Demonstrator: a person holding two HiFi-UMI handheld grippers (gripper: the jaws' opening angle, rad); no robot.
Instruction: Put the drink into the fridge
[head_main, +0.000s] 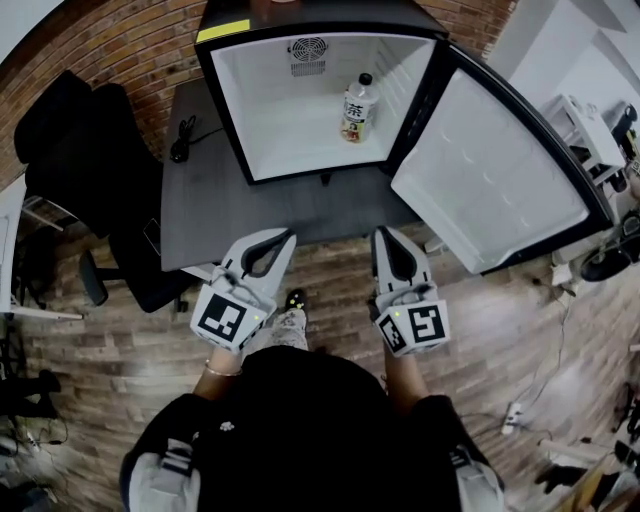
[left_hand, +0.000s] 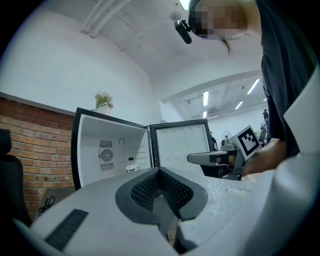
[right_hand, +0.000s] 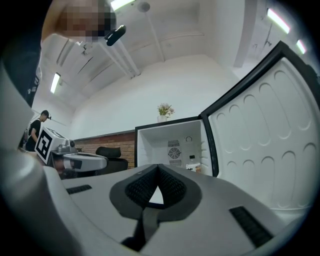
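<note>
The drink, a clear bottle with a black cap and pale label (head_main: 358, 108), stands upright inside the open mini fridge (head_main: 270, 120), toward the right of its white floor; in the right gripper view only its label (right_hand: 192, 167) peeks over the jaws. The fridge door (head_main: 490, 170) hangs wide open to the right. My left gripper (head_main: 285, 237) and right gripper (head_main: 383, 235) hover side by side over the table's front edge, well short of the fridge. Both are shut with nothing between their jaws, as the left gripper view (left_hand: 159, 171) and right gripper view (right_hand: 159, 167) show.
The fridge sits on a dark table (head_main: 260, 210) against a brick wall. A black cable (head_main: 182, 135) lies at the table's left. A black office chair (head_main: 90, 170) stands to the left. A small plant (right_hand: 165, 111) tops the fridge. The floor is wood.
</note>
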